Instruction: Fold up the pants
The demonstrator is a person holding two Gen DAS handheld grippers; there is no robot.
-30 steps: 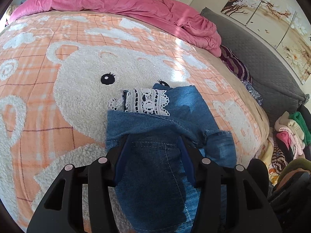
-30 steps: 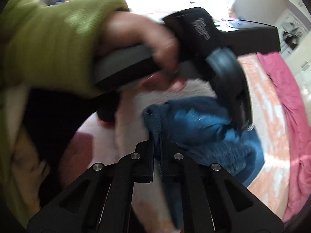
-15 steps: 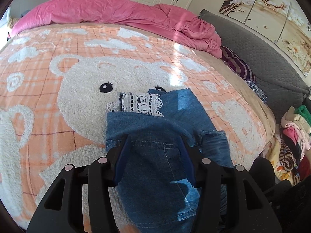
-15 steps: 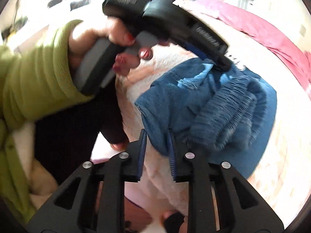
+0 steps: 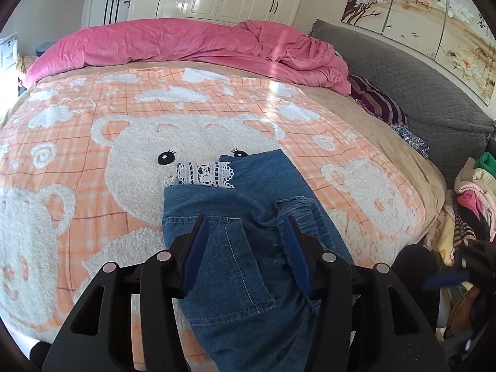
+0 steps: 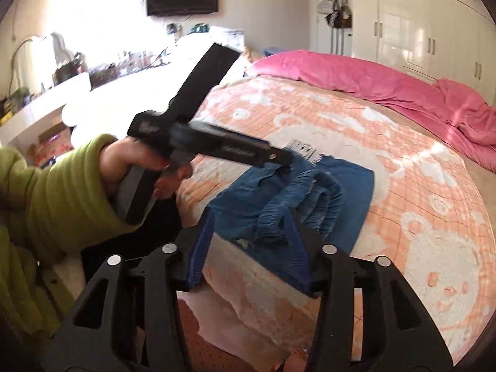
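Bedroom, peach bear blanket (image 5: 93, 155) across the bed, pink duvet (image 5: 186, 43) bunched along its far edge. I see the denim pants (image 5: 248, 248) folded up at the near edge of the bed, lace trim (image 5: 206, 173) poking out on the far side. My left gripper (image 5: 245, 248) is spread over the denim, pads not pressing it. My right gripper (image 6: 248, 241) has just been opening; jaws spread, nothing pinched, pants just beyond them.

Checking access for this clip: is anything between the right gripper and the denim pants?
Nothing visible. The right gripper, fingers open, has the pants lying directly ahead on the blanket, with no other object between.
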